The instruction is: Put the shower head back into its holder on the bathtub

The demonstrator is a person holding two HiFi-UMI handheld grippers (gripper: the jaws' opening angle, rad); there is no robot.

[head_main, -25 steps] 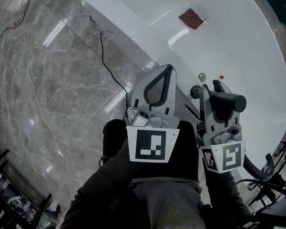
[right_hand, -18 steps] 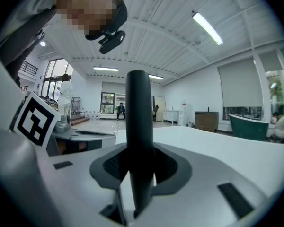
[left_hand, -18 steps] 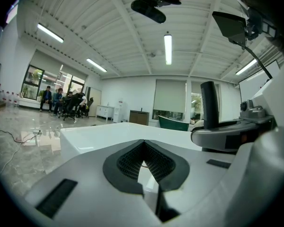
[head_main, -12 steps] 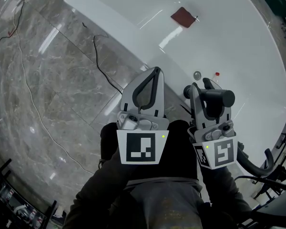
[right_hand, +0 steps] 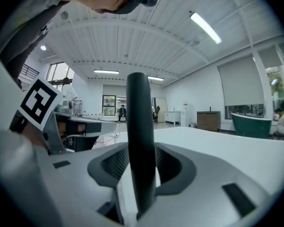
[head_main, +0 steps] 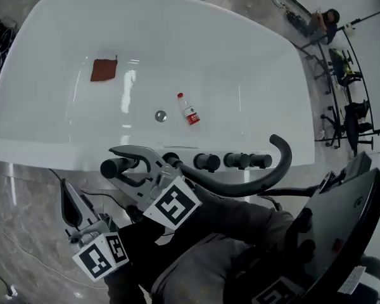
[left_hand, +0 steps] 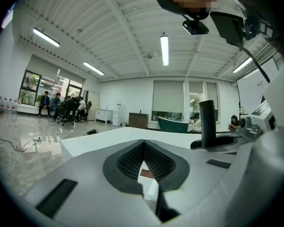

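Observation:
My right gripper (head_main: 121, 165) is shut on the black shower head handle (head_main: 114, 167), just in front of the white bathtub's near rim (head_main: 44, 149). A black hose (head_main: 253, 183) curves away from it to the right. In the right gripper view the handle (right_hand: 141, 141) stands upright between the jaws. My left gripper (head_main: 66, 192) sits lower left over the floor, shut and with nothing in it. Its own view shows the closed pads (left_hand: 132, 162) and the handle (left_hand: 207, 122) to the right.
Three black tap knobs (head_main: 234, 161) line the tub's near rim. Inside the tub lie a red cloth (head_main: 102, 69), a small bottle (head_main: 189, 111) and the drain (head_main: 160, 115). Marble floor (head_main: 19, 233) is at the lower left; chairs and stands (head_main: 345, 106) are on the right.
The head view has swung from the floor and tub corner to the whole tub. Both grippers now sit at the lower left, the right still shut on the shower head handle.

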